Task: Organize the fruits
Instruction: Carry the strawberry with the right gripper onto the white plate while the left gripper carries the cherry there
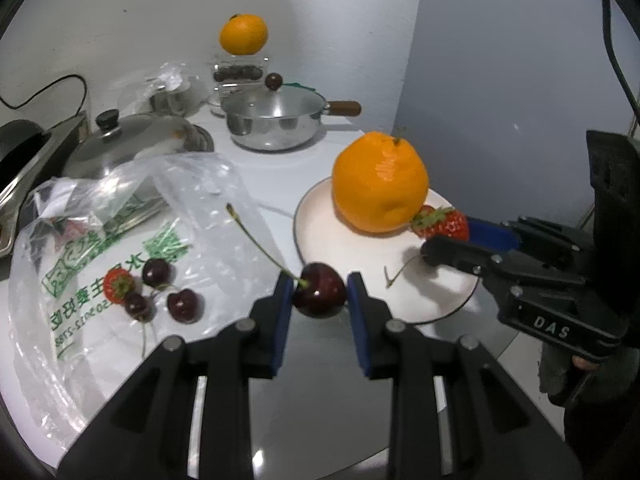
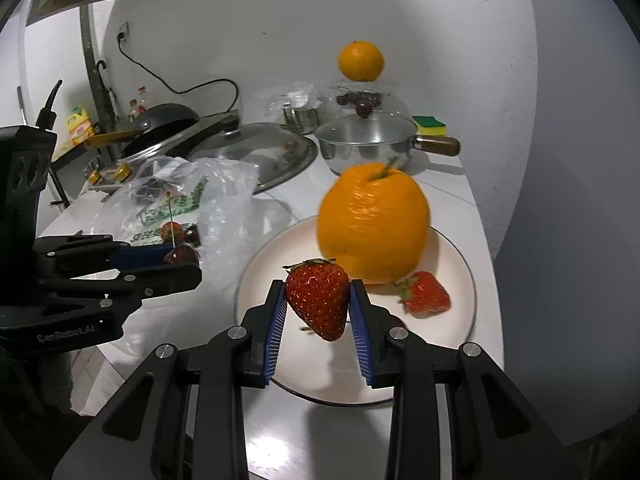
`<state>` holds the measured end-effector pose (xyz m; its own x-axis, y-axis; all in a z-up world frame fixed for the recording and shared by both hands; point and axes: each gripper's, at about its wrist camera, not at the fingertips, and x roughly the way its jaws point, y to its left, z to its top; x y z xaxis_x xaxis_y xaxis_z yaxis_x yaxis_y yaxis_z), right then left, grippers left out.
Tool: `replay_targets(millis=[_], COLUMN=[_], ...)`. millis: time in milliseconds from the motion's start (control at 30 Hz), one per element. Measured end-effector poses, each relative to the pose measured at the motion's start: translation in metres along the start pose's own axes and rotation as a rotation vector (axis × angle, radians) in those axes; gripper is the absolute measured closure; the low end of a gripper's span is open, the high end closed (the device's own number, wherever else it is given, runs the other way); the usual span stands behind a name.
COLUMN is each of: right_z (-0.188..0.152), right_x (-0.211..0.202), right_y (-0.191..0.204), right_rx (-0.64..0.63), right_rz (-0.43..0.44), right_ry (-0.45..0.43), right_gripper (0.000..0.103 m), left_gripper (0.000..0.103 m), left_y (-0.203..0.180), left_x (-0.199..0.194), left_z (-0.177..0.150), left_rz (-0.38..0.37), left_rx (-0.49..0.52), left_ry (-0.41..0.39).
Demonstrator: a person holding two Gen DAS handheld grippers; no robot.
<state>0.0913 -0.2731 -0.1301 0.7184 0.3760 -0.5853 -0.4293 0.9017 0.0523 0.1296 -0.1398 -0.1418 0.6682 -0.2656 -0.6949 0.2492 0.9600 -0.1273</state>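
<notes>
My left gripper (image 1: pixel 319 294) is shut on a dark cherry (image 1: pixel 320 295) with a long stem, held above the counter just left of the white plate (image 1: pixel 436 300). My right gripper (image 2: pixel 318 306) is shut on a strawberry (image 2: pixel 318 302) above the plate (image 2: pixel 264 272). On the plate sit a large orange (image 1: pixel 380 182) and another strawberry (image 2: pixel 424 294). A loose stem (image 1: pixel 394 274) lies on the plate. On the plastic bag (image 1: pixel 120 248) lie three cherries (image 1: pixel 184 306) and a strawberry (image 1: pixel 118 288).
A steel saucepan (image 1: pixel 276 120) with a lid and a cherry (image 1: pixel 273 81) on top stands behind. A second orange (image 1: pixel 243 34) sits on a glass jar. A large pot lid (image 1: pixel 132 144), a stove with a wok (image 2: pixel 160 124) and a sponge (image 2: pixel 430 125) are around.
</notes>
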Motion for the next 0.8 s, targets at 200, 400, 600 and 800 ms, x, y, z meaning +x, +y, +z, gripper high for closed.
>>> replay_targets(millis=[200, 400, 600, 800], right_z=[-0.006, -0.013, -0.012, -0.014], right_x=[0.001, 0.004, 0.009, 0.015], right_y=[-0.018, -0.034, -0.049, -0.058], right_rx=[0.029, 0.056, 0.071, 0.083], right_rz=[-0.019, -0.037, -0.052, -0.059], right_ry=[0.007, 0.019, 0.024, 0.036], right_gripper=[0.07, 0.07, 0.069, 0.069], left_gripper=[0.075, 0.075, 0.075, 0.075], left_y=[-0.011, -0.019, -0.023, -0.026], left_x=[0.016, 0.031, 0.043, 0.056], left_z=[0.005, 0.009, 0.012, 0.014], left_rz=[-0.015, -0.021, -0.028, -0.034], left_rx=[0.018, 0.027, 0.035, 0.038], left_ry=[0.021, 0.04, 0.056, 0.073])
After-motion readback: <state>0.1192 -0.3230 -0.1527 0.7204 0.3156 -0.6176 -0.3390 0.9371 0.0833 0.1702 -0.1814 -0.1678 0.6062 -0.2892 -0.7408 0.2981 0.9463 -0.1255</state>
